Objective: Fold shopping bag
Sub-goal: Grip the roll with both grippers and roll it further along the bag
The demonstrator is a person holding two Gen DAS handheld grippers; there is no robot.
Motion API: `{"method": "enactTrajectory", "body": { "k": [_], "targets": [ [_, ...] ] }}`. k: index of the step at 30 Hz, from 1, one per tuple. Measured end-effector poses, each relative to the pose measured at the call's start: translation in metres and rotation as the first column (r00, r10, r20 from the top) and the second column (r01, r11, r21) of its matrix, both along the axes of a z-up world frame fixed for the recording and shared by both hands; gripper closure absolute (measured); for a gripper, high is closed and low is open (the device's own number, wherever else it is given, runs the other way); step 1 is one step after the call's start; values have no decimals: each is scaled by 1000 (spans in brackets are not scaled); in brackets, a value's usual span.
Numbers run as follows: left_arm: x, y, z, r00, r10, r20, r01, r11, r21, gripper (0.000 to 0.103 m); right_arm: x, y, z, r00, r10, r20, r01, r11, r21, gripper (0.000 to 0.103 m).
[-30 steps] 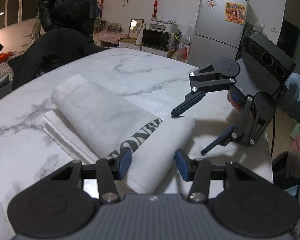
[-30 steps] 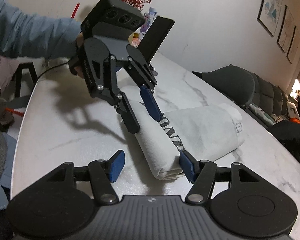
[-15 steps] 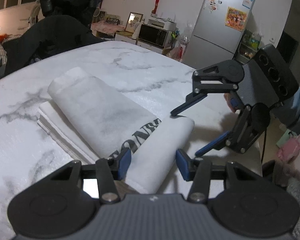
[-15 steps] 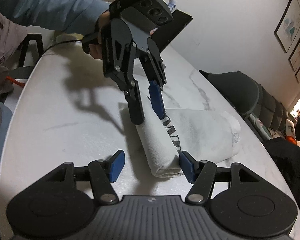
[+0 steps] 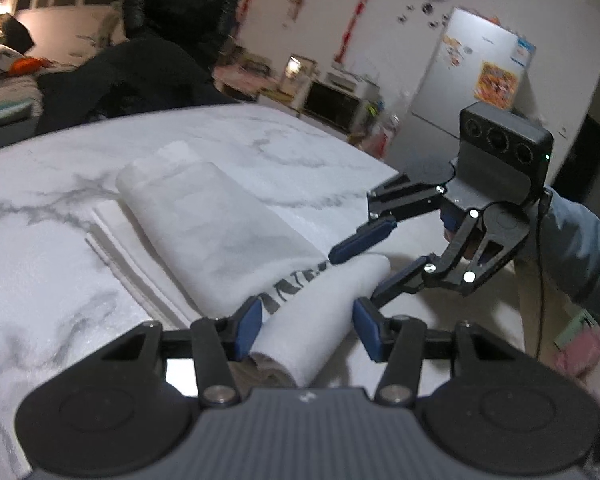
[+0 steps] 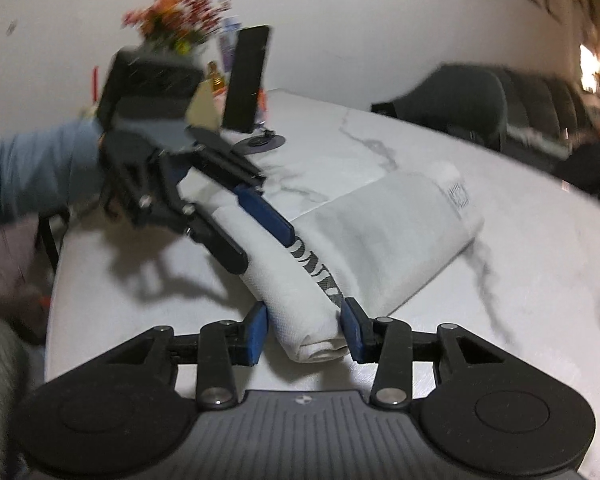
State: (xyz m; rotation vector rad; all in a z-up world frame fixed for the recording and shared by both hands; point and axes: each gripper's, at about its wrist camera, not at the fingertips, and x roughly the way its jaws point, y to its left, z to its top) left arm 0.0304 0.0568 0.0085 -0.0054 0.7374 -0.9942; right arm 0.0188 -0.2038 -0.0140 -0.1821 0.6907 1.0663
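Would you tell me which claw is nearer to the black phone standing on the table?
Left. The left claw is at the end of the shopping bag just before the phone; the right claw is at the roll's opposite end, farther off.

The white shopping bag lies folded on the marble table, its near edge rolled into a tube with dark lettering along it. The right gripper straddles the near end of that roll — one blue pad at each side, whether pressing or just beside the cloth cannot be told — while the left gripper, held by a hand in a blue sleeve, reaches in with its fingers over the roll's far end. Behind stand a dark phone on a stand and blurred flowers.
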Motion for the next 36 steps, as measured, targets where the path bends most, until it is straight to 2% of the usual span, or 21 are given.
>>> {"method": "enactTrajectory", "body": {
  "k": [4, 8, 16, 19, 22, 25, 29, 36],
  "targets": [
    [-8, 1, 0, 998, 62, 24, -62, 998, -14, 53, 16, -2, 0, 992, -35, -120, 39, 999, 34, 63],
    [-14, 1, 2, 992, 124, 39, -123, 992, -24, 54, 26, -5, -2, 978, -63, -201, 77, 995, 60, 63],
    [-5, 5, -3, 965, 250, -76, -256, 964, -72, 58, 29, -10, -9, 970, -111, -215, 141, 981, 131, 63],
    [0, 6, -6, 950, 285, -128, -297, 951, -91, 58, 31, -17, -16, 955, -142, -262, 194, 963, 186, 63],
    [6, 7, -9, 932, 317, -175, -338, 935, -106, 59, 37, -23, -22, 926, -174, -336, 258, 939, 226, 64],
    [4, 4, -11, 923, 350, -160, -368, 924, -105, 58, 43, -26, -26, 890, -202, -409, 320, 916, 242, 67],
    [-4, -10, -6, 907, 411, -86, -417, 907, -58, 58, 49, -24, -23, 855, -236, -462, 368, 904, 219, 68],
    [-19, -34, 3, 863, 503, 50, -504, 864, 16, 57, 50, -10, -18, 830, -320, -457, 435, 884, 171, 70]
  ]
}}
